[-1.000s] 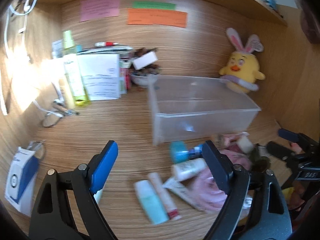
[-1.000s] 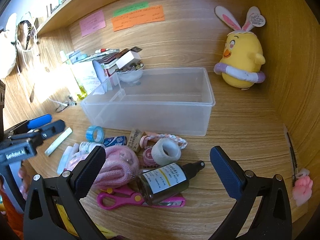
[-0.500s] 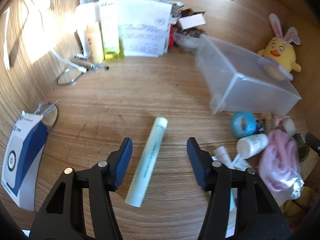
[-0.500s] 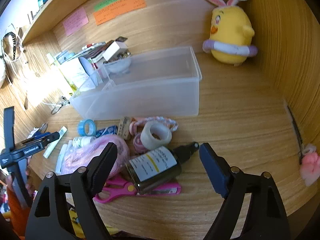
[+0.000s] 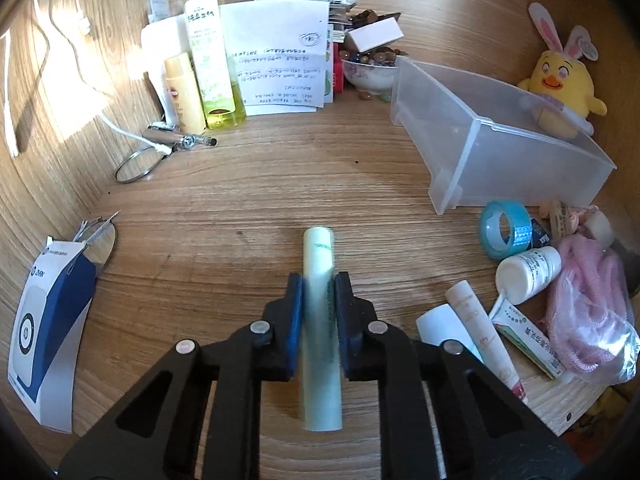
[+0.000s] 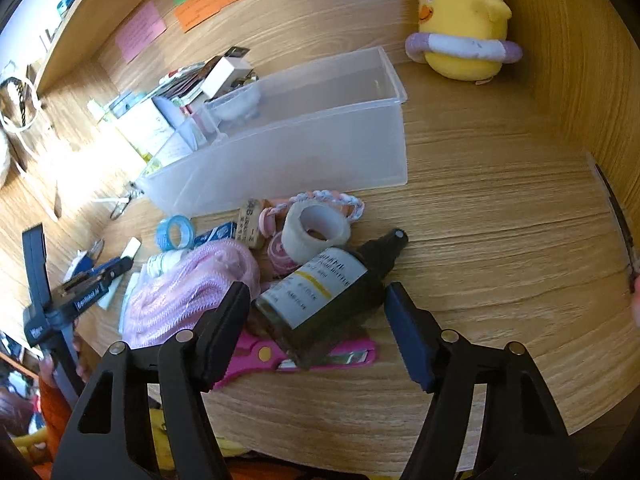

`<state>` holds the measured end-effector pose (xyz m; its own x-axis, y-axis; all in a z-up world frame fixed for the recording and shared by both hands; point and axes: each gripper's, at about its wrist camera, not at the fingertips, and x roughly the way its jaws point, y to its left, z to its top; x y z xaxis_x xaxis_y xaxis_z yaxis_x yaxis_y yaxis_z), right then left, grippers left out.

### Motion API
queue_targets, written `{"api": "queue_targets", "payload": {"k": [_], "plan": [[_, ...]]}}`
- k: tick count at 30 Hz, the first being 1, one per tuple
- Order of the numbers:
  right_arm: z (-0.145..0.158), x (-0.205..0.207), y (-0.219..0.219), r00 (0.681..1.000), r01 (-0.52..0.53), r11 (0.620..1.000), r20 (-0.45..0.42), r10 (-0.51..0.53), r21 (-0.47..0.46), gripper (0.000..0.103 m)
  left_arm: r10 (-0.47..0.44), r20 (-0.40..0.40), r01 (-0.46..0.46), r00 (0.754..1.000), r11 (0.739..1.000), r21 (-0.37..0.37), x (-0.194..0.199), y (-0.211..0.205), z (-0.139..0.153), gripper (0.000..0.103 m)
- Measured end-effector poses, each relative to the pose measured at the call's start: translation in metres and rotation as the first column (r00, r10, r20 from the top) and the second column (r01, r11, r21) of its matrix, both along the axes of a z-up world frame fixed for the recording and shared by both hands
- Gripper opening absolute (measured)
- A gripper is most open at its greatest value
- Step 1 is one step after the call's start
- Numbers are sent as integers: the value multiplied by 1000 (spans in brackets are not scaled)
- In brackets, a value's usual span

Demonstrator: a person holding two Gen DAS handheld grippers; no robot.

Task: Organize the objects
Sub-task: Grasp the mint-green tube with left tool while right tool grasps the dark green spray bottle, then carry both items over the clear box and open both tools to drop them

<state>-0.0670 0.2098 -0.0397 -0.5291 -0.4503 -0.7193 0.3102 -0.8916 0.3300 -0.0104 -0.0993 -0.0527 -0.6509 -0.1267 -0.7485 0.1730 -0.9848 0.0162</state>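
A pale green tube (image 5: pixel 318 248) lies on the wooden desk (image 5: pixel 240 208), and my left gripper (image 5: pixel 319 284) is shut on its middle, both pads pressing its sides. A dark spray bottle (image 6: pixel 324 292) with a white and yellow label lies on its side on pink scissors (image 6: pixel 256 356). My right gripper (image 6: pixel 318 300) straddles the bottle; its jaws are closing, with small gaps showing on both sides. The clear plastic bin (image 6: pixel 300 152) stands behind the clutter with nothing seen inside it.
Beside the bottle lie a pink mesh bundle (image 6: pixel 192 284), a clear tape roll (image 6: pixel 316 230) and a blue tape roll (image 5: pixel 505 230). Small tubes (image 5: pixel 480 328) lie right of the left gripper. A yellow plush chick (image 6: pixel 464 24), bottles (image 5: pixel 210 60), papers and a blue-white box (image 5: pixel 48 328) ring the desk.
The left gripper came down over the pale green tube and shut on it. The right gripper sank toward the dark bottle and its jaws narrowed around it.
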Motion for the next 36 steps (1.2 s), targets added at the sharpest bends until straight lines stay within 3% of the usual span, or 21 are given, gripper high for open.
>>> {"api": "queue_targets", "payload": {"k": [9, 17, 28, 36], "plan": [[2, -7, 23, 995, 91, 996, -34, -91, 12, 62, -34, -74, 34, 997, 999, 3, 0, 13, 24, 15], [19, -1, 29, 983, 123, 992, -137, -118, 29, 62, -75, -197, 78, 978, 997, 7, 1, 29, 65, 15], [73, -7, 8, 942, 57, 998, -330, -57, -10, 62, -106, -354, 133, 929, 990, 52, -6, 38, 114, 15], [85, -31, -23, 930, 4, 1000, -367, 7, 30, 62, -150, -385, 189, 911, 980, 65, -33, 53, 124, 15]]}}
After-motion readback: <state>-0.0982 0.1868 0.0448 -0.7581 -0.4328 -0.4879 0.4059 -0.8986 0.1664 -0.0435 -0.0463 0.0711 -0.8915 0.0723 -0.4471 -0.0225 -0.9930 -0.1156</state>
